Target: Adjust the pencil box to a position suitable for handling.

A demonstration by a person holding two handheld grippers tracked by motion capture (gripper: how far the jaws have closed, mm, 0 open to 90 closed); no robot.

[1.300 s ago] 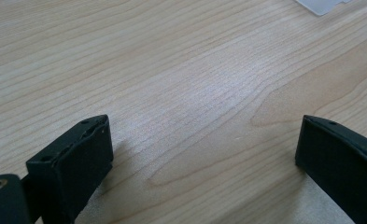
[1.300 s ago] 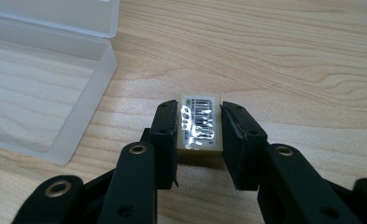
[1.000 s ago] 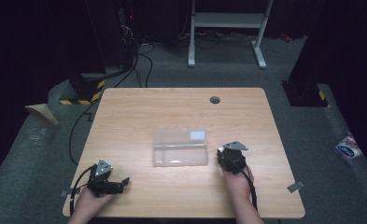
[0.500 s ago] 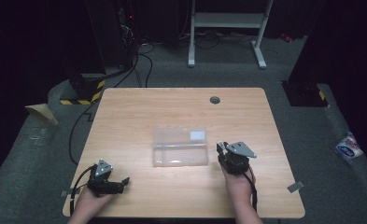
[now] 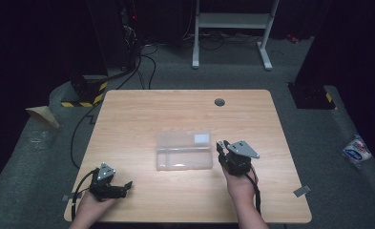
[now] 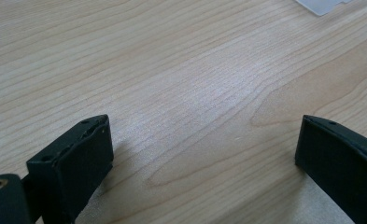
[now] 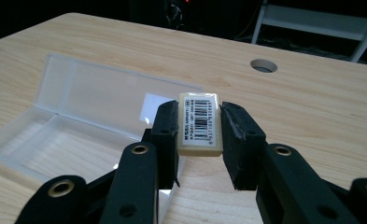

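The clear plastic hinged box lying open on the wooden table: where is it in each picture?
High view: clear plastic box at table centre, left of the right gripper.
Left gripper view: one pale corner at the top right edge.
Right gripper view: left of centre, behind the jaws.
Shared landmark: the light wooden table.

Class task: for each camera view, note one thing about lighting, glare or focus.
High view: the pale wooden table is brightly lit and its surroundings are dark. Left gripper view: a soft sheen lies on the wood between the black jaws. Right gripper view: the small cream barcode-labelled block is sharp; the white shelf frame behind is blurred.
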